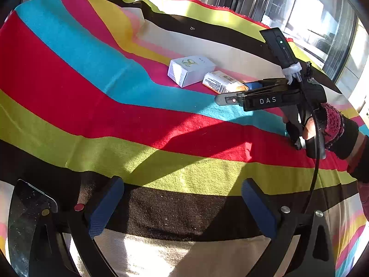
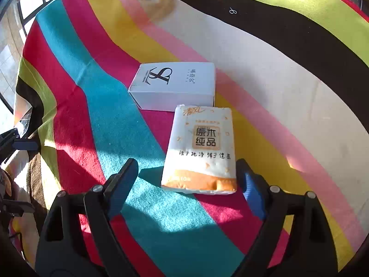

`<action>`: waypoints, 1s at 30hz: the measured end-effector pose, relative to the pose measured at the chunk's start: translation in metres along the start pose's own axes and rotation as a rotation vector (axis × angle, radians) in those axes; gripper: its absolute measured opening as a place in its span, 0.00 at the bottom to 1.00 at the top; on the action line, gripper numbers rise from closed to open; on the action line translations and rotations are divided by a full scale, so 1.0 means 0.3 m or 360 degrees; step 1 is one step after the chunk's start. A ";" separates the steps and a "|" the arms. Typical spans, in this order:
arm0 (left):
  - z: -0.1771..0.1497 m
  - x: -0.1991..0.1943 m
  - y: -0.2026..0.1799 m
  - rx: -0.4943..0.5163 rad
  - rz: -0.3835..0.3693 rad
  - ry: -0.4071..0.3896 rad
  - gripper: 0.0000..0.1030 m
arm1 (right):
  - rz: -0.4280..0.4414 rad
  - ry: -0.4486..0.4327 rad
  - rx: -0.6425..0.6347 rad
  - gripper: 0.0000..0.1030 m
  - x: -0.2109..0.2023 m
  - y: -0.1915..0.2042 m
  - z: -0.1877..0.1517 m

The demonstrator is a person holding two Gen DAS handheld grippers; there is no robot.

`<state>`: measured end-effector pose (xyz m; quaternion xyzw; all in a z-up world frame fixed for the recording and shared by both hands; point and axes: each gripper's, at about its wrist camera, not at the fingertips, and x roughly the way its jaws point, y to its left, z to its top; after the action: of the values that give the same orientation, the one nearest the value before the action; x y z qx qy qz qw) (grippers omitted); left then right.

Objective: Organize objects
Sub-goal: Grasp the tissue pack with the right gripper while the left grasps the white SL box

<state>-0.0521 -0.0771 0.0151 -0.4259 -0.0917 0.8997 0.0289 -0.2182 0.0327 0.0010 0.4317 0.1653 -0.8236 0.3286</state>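
2 tongs point(image 1: 182, 207) point(image 2: 188, 184) both spread apart, tissue pack point(image 2: 201, 152) near end between right pads, partly hiding white box point(image 2: 175, 87)

Striped multicoloured blanket point(image 1: 96, 85) in patchy sunlight, sunlit window point(image 1: 322, 23) beyond its far edge.

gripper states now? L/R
Left gripper: open, empty.
Right gripper: open, straddling the orange-and-white soft tissue pack, not gripping.

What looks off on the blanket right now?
Nothing damaged or spilled. The tissue pack lies askew to the white box, its far end almost against it. The striped blanket is slightly rumpled.
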 end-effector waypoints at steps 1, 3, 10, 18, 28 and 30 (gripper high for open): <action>0.000 0.003 -0.005 0.0006 0.0008 0.0004 1.00 | -0.0055 0.0000 0.0006 0.83 0.006 0.011 0.003; -0.001 0.007 -0.019 0.0029 0.0027 0.0017 1.00 | -0.0087 -0.0036 0.0076 0.56 -0.007 0.015 0.007; 0.080 0.064 -0.058 0.0226 0.0112 0.0135 1.00 | -0.0269 0.0018 0.0288 0.52 -0.127 0.069 -0.173; 0.463 0.361 -0.082 0.0536 0.0180 0.0091 1.00 | -0.0341 -0.0029 0.0435 0.53 -0.234 0.062 -0.336; 0.441 0.334 -0.148 0.0522 -0.0043 0.0061 0.41 | -0.0359 -0.0099 0.0438 0.54 -0.238 0.107 -0.320; 0.357 0.229 -0.137 0.0432 -0.0049 0.0023 0.42 | -0.0355 -0.0102 0.0441 0.54 -0.262 0.107 -0.339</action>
<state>-0.1795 -0.0429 0.0370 -0.4232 0.0244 0.9001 0.1007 -0.1027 0.0972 0.0077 0.4255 0.0866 -0.8831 0.1775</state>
